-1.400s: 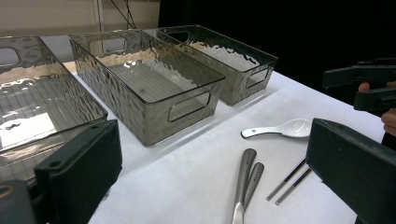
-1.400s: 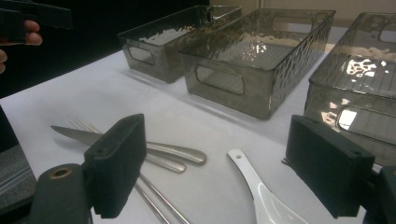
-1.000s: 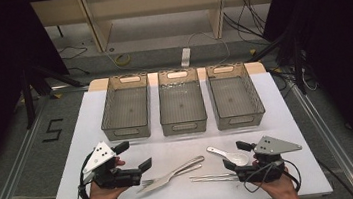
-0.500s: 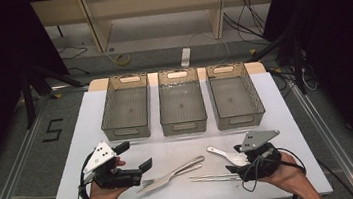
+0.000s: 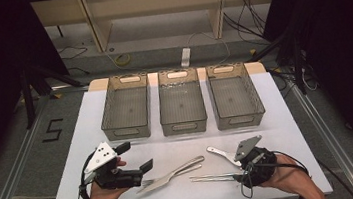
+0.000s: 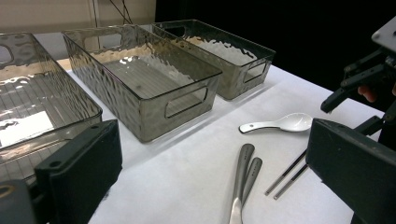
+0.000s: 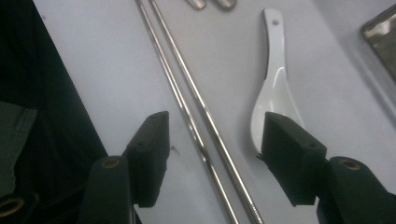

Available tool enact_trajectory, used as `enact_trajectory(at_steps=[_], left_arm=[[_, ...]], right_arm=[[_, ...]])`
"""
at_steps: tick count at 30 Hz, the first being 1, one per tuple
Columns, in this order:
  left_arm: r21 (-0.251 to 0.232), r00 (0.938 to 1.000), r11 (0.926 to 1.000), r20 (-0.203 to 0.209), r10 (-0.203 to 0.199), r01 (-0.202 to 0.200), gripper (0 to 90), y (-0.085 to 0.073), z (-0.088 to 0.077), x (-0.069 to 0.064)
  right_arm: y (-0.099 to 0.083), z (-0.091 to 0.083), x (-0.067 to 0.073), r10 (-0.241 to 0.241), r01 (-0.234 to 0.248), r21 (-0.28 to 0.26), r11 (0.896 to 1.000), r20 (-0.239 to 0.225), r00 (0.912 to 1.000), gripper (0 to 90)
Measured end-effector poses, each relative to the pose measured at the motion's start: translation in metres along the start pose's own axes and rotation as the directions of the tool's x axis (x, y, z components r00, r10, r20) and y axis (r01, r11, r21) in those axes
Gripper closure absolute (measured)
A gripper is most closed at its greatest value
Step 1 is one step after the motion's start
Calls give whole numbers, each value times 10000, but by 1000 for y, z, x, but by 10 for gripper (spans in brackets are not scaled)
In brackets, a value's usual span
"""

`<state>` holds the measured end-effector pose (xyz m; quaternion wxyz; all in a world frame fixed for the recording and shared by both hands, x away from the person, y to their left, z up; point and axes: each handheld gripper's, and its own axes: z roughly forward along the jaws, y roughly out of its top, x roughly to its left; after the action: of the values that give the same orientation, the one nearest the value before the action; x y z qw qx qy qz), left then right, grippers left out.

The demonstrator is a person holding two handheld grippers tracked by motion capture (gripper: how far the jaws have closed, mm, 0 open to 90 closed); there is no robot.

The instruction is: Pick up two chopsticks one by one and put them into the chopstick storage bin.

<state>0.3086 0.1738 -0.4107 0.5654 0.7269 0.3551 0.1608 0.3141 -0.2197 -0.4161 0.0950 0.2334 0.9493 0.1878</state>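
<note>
Two metal chopsticks (image 5: 213, 177) lie side by side near the table's front edge, also in the right gripper view (image 7: 187, 93). My right gripper (image 7: 215, 154) points down over their right end; its jaws have just been closing and straddle both sticks without touching them. A white ceramic spoon (image 7: 273, 93) lies just outside one jaw, bowl toward me. From above, the right gripper (image 5: 243, 168) covers the spoon's (image 5: 219, 152) bowl. My left gripper (image 5: 135, 157) rests at the front left, open, nothing between its jaws.
A metal fork and knife (image 5: 173, 173) lie together between the two grippers. Three empty smoky plastic bins (image 5: 126, 110) (image 5: 181, 104) (image 5: 234, 98) stand in a row at the back of the white table (image 5: 277, 118). The table's front edge is close to both hands.
The right gripper has tipped down and shifted slightly left over the chopsticks' end, and its jaws have narrowed. The left gripper has stayed where it was.
</note>
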Motion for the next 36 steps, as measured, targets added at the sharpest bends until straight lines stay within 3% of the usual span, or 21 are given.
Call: enact_trajectory(at_steps=[4, 12, 30, 36], left_arm=[[1, 10000, 10000, -18, 47, -47, 31, 0, 0, 0], [-12, 10000, 10000, -37, 53, -53, 32, 0, 0, 1], [64, 9999, 9999, -57, 97, -96, 32, 0, 0, 1], [66, 9999, 9999, -51, 112, -112, 33, 0, 1, 0]], right_arm=[[-3, 11, 0, -90, 97, 870, 9962, -80, 9999, 488], [-9, 24, -2, -89, 141, 1719, 9850, -309, 9995, 583], [-8, 38, -5, -382, 534, 2698, 9614, -611, 9974, 765], [-5, 39, -3, -553, 710, 2918, 9538, -618, 9966, 785]])
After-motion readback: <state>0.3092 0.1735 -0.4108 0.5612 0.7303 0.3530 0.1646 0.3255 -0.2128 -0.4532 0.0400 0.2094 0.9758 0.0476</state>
